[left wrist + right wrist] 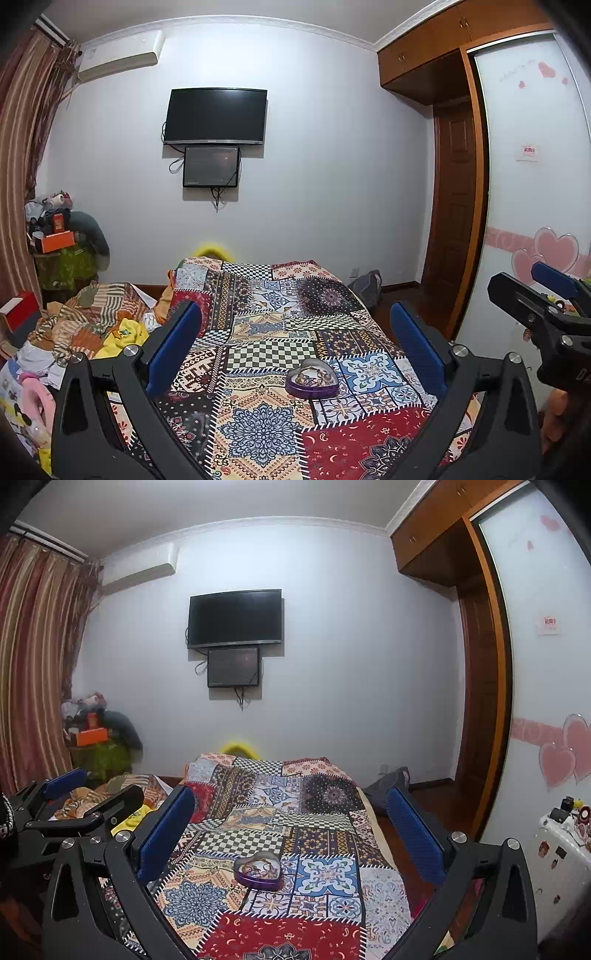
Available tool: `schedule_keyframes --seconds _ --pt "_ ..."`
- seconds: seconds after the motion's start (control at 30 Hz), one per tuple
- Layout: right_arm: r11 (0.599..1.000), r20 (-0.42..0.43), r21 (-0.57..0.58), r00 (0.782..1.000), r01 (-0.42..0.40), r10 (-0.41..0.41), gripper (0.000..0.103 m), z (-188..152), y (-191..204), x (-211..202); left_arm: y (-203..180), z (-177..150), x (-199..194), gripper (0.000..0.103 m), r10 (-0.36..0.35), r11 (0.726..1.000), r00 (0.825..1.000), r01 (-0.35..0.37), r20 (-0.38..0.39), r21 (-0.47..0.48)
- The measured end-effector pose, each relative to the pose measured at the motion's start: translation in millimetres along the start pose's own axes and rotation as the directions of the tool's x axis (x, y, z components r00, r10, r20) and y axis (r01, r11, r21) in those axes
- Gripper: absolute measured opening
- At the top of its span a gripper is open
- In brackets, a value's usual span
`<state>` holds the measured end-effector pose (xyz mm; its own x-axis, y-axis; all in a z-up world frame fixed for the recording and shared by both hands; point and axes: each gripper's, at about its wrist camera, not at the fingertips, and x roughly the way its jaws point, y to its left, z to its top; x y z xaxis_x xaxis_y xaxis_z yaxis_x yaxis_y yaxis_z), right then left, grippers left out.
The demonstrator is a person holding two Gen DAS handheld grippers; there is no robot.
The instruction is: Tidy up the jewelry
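Observation:
A purple heart-shaped tin (312, 381) with tangled jewelry inside lies open on the patchwork bedspread (258, 332); it also shows in the right wrist view (258, 871). My left gripper (295, 325) is open and empty, held above the bed, with the tin below and between its blue fingers. My right gripper (291, 812) is open and empty too, level with the left one. The right gripper shows at the right edge of the left wrist view (532, 288). The left gripper shows at the left edge of the right wrist view (92, 786).
A heap of clothes and cloths (85, 325) lies left of the bed. A cluttered stand (59, 240) is in the far left corner by the curtain (22, 147). A wardrobe with a sliding door (524, 184) is on the right. A white cabinet (557, 842) stands at right.

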<state>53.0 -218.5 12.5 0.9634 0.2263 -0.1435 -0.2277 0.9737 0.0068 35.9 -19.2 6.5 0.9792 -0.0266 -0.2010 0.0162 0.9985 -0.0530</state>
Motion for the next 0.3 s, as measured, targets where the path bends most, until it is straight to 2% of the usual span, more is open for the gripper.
schedule_keyframes --seconds 0.3 --pt "1.000 -0.014 0.014 1.000 0.000 0.000 0.103 -3.6 -2.8 4.9 1.7 -1.6 5.4 0.103 0.006 1.000 1.000 -0.006 -0.012 0.001"
